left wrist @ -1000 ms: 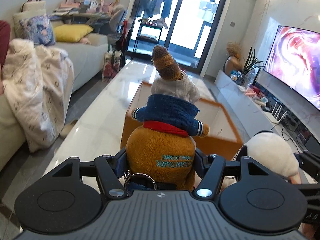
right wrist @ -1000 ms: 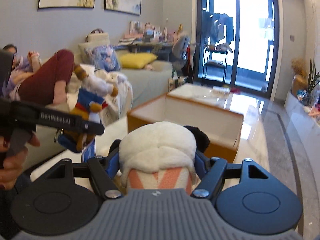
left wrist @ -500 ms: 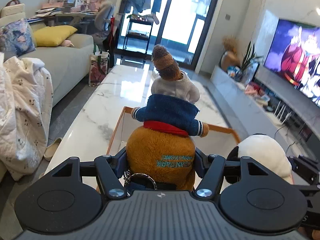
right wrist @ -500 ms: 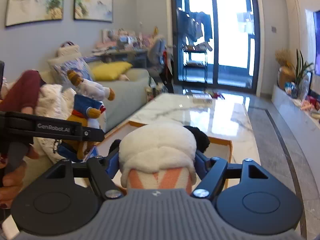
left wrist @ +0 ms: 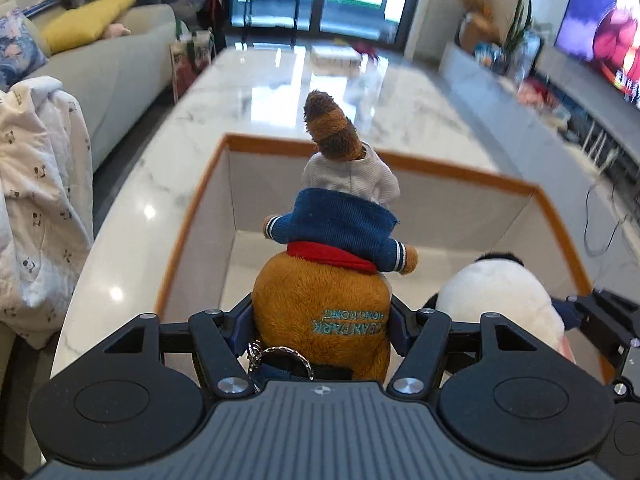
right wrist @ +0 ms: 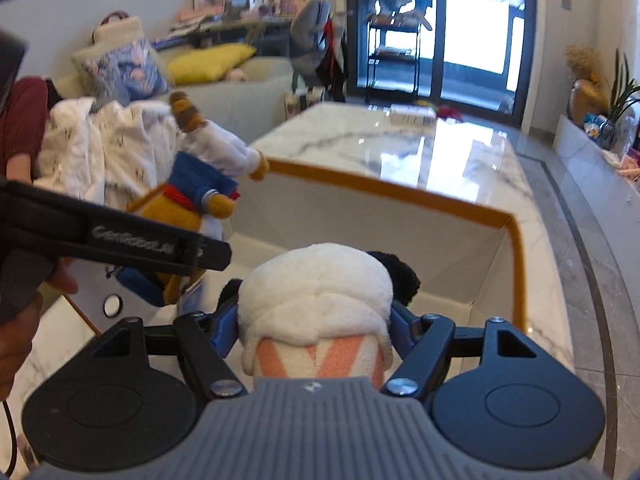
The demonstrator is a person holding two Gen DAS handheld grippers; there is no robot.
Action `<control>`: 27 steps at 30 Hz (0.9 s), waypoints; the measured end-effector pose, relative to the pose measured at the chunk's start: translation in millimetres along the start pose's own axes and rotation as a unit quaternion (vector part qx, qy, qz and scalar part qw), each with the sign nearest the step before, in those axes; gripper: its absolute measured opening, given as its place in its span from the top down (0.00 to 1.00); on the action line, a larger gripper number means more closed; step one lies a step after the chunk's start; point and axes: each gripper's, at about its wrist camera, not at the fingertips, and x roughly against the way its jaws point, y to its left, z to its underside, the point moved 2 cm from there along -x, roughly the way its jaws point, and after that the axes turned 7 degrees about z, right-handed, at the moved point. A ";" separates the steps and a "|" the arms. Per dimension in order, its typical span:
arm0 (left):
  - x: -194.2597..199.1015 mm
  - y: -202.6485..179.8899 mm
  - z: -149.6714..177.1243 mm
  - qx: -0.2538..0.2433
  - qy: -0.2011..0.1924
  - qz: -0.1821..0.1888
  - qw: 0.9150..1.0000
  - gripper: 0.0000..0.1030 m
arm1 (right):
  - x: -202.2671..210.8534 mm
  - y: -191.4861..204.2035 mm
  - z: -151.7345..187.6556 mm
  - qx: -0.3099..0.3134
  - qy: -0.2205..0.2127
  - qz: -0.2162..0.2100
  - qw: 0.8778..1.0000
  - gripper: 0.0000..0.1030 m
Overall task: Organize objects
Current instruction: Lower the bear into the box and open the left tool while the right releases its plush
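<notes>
We see the left gripper (left wrist: 322, 320) clamped on a brown plush toy (left wrist: 320, 304) in a blue jacket, held over the near left part of an open orange-rimmed box (left wrist: 552, 204) on the marble table (left wrist: 168, 160). The right gripper (right wrist: 314, 332) is clamped on a white plush toy (right wrist: 316, 292) with black ears, over the same box, just right of the first.

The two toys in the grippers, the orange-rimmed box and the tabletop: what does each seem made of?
Brown toy: fuzzy plush, with a ribbed blue cloth jacket. White toy: fleecy plush, black tufts. Box: probably thin card or fabric panels, matte white inside. Tabletop: glossy veined stone, likely marble, mirroring the window.
</notes>
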 end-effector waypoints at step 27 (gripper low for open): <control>-42.6 20.8 14.6 0.055 0.187 -0.012 0.981 0.24 | -29.3 -5.2 2.8 -0.008 0.130 0.048 0.990 0.23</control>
